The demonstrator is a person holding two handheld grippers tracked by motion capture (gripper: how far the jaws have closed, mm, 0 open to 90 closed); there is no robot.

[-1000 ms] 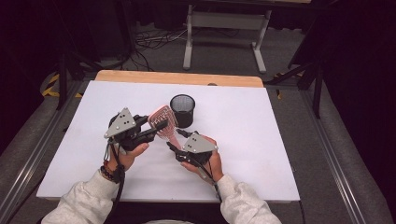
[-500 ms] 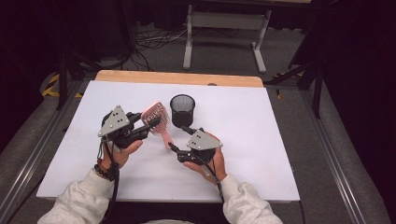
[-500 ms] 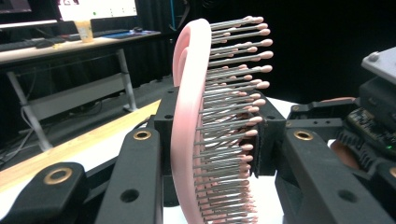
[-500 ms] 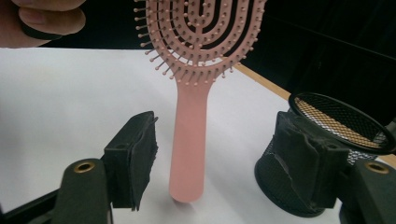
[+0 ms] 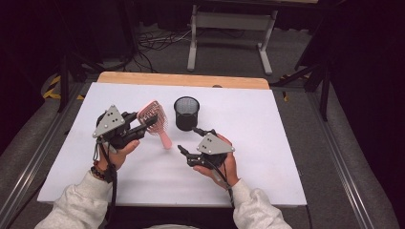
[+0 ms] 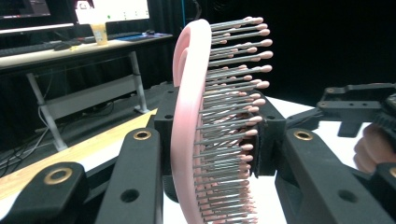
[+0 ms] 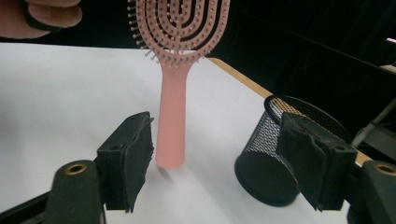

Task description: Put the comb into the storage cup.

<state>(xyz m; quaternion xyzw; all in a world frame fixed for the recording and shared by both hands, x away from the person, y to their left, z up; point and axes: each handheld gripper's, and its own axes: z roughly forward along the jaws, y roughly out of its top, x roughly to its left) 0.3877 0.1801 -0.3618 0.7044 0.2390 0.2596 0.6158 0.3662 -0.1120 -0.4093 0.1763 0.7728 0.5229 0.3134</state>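
Observation:
A pink hairbrush (image 5: pixel 154 116) is held upright above the white table (image 5: pixel 267 143), handle pointing down. My left gripper (image 5: pixel 143 125) is shut on the brush head; in the left gripper view the pads press its two sides (image 6: pixel 191 93). My right gripper (image 5: pixel 191 141) sits to the right of the handle's end, and its jaws have just been opening. In the right gripper view the handle (image 7: pixel 171 126) hangs a little ahead of the open jaws (image 7: pixel 219 154), touching neither pad. A black mesh cup (image 5: pixel 186 113) stands just behind, also to the right (image 7: pixel 261 154).
A wooden strip (image 5: pixel 181 78) runs along the table's far edge. Beyond it, a grey metal stand (image 5: pixel 229 28) and cables lie on the floor. Dark frame rails flank the table on both sides. The left hand's fingers (image 7: pixel 42 16) show at the top left.
The right gripper has let go of the brush handle, opened, and drawn back to the right. The left gripper still holds the brush head and has shifted slightly left.

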